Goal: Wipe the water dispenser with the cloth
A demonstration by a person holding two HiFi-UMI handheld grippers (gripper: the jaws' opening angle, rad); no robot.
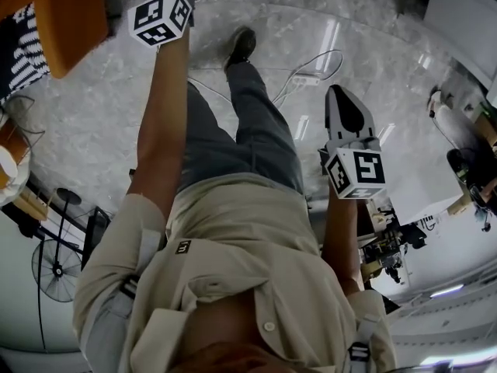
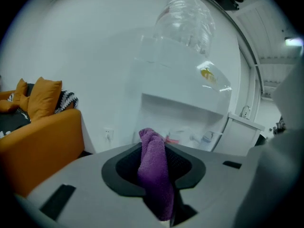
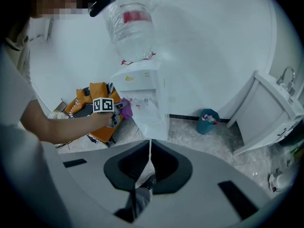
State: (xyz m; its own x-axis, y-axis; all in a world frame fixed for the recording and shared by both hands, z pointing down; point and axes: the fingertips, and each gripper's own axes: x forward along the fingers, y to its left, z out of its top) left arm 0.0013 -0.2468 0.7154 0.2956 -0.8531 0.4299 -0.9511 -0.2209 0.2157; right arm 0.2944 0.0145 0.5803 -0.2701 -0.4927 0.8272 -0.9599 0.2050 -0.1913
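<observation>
A white water dispenser (image 2: pixel 183 110) with a clear bottle (image 2: pixel 187 20) on top fills the left gripper view, close ahead. My left gripper (image 2: pixel 153 145) is shut on a purple cloth (image 2: pixel 156 175) that stands up between its jaws. From the right gripper view the same dispenser (image 3: pixel 145 99) stands against the wall. There my left gripper (image 3: pixel 116 110) holds the cloth (image 3: pixel 126 108) at the dispenser's tap recess; I cannot tell whether it touches. My right gripper (image 3: pixel 150 148) is shut on nothing and hangs back, pointing at the floor in the head view (image 1: pixel 336 92).
An orange sofa (image 2: pixel 40 127) with cushions sits left of the dispenser. A teal bin (image 3: pixel 207 121) stands on the floor to its right, then a white cabinet panel (image 3: pixel 266 113). A power strip with cables (image 1: pixel 303 80) lies on the marble floor.
</observation>
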